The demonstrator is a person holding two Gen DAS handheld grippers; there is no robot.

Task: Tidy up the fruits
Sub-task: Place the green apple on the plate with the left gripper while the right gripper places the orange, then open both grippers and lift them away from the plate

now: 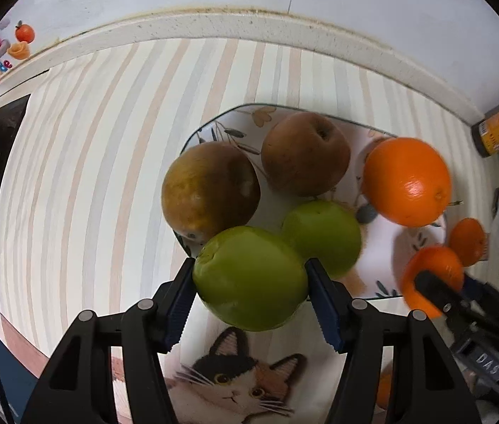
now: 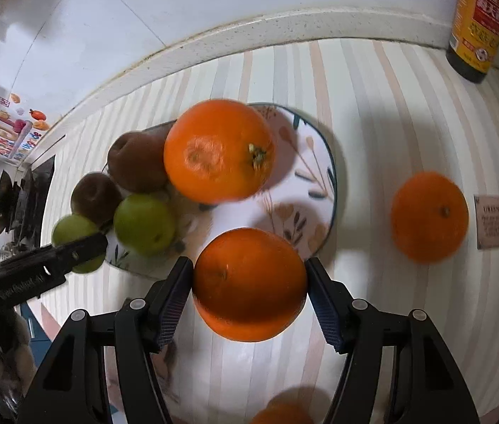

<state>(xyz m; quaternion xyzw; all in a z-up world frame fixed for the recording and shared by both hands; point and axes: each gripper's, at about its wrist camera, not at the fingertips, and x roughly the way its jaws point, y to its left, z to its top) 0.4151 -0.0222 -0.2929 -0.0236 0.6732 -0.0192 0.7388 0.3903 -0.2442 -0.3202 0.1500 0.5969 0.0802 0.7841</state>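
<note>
left gripper (image 1: 249,275) gripping green apple (image 1: 249,279)

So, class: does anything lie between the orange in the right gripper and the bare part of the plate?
Nothing visible does. The orange in the right gripper hangs near the plate rim; another orange sits farther back, leaving the patterned near side bare.

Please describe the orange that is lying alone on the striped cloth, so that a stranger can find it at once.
Start from the round patterned plate on the striped cloth, then look towards the dark bottle with the yellow label. The lone orange lies on the cloth between them. Unlike the others, it is neither on the plate nor in a gripper.
</note>
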